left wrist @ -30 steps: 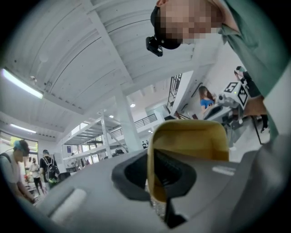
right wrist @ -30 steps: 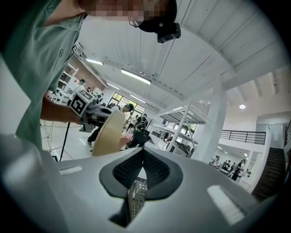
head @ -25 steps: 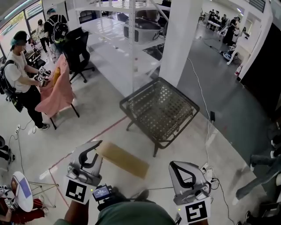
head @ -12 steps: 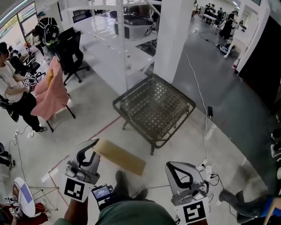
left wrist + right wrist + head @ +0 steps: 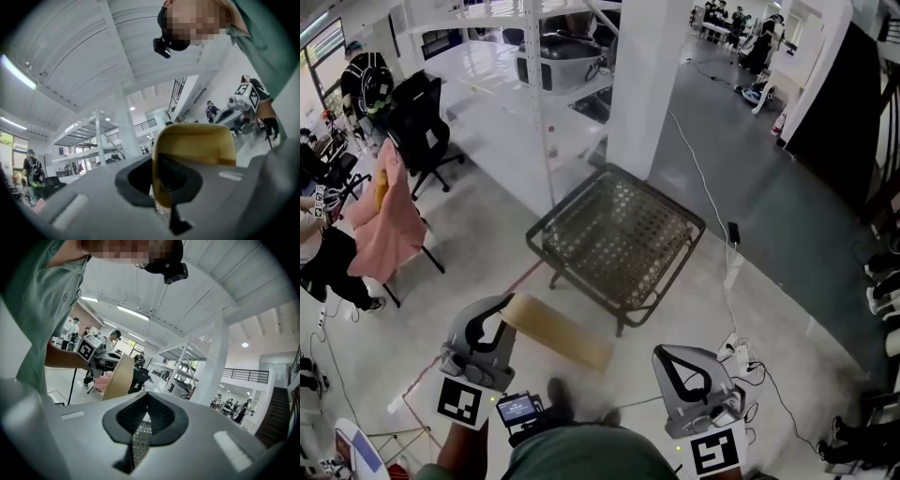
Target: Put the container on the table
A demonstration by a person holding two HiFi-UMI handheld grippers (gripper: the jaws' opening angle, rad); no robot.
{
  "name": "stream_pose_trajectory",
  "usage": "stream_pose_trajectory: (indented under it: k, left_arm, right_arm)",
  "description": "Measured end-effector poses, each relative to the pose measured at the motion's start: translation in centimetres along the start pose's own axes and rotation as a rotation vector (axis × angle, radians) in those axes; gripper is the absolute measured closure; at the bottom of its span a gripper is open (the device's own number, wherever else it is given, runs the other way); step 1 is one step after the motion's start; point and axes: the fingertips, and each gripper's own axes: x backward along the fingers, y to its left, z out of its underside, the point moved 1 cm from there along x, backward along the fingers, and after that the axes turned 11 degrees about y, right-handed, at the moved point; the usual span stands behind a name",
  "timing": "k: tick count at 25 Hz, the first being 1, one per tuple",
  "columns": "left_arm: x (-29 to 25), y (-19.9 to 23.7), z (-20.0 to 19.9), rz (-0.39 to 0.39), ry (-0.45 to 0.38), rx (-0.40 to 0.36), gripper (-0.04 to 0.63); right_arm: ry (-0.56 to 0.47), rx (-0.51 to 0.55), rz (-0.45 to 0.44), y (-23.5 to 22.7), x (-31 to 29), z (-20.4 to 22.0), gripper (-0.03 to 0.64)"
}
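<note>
Left hand-held gripper (image 5: 504,311) clenched on one end of the tan container (image 5: 562,339); right hand-held gripper (image 5: 670,356) clenched, empty. Mesh surface (image 5: 619,234) lies beyond, apart from both.

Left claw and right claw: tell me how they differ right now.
The left claw is clamped on the rim of the tan container; the right claw is shut on nothing. In the head view the left claw sits further up the picture than the right claw, which is apart from the container. Both are grey, and neither has reached the wire table.
</note>
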Motion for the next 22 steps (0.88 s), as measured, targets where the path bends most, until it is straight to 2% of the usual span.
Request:
stream_pose_trajectory:
  k: [11,22]
  left_arm:
    - [-0.8,9.7,2.6,0.031,-0.055,0.003,0.583]
    - [-3.7,13.8,4.2,0.081,-0.091,0.033,0.584]
  right_arm:
    - [0.019,0.010,0.056,2.6,-7.5,-4.9,0.611]
    - [0.078,0.016,0.102,1.5,-11.8,-6.2,0.611]
